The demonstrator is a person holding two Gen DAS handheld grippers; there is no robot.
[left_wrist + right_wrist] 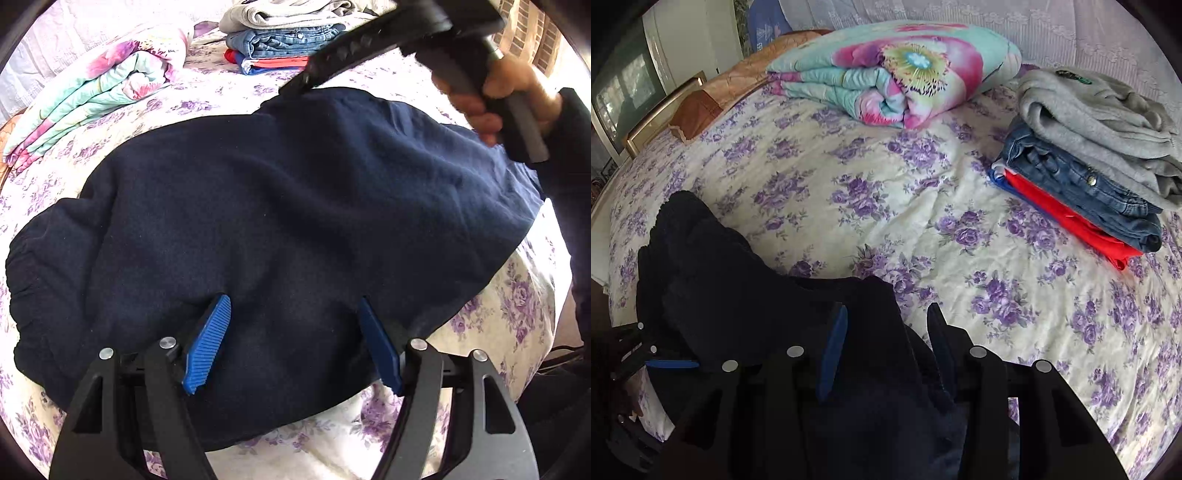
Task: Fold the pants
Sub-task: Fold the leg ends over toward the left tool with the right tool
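Observation:
Navy sweatpants point(288, 206) lie folded across the floral bedsheet point(517, 306), the elastic waistband at the left. My left gripper point(295, 314) is open, its blue pads point(208, 343) resting on the near edge of the pants with fabric between them. My right gripper point(886, 321) is open over the far right end of the pants point(746, 280), with dark fabric lying between its jaws. The right gripper also shows in the left wrist view point(295, 86), its tips touching the far edge of the pants.
A folded floral quilt point(901, 74) lies at the back of the bed. A stack of folded clothes point(1086, 147), grey on top, denim and red below, sits at the back right. A TV point(624, 88) stands beyond the bed's left side.

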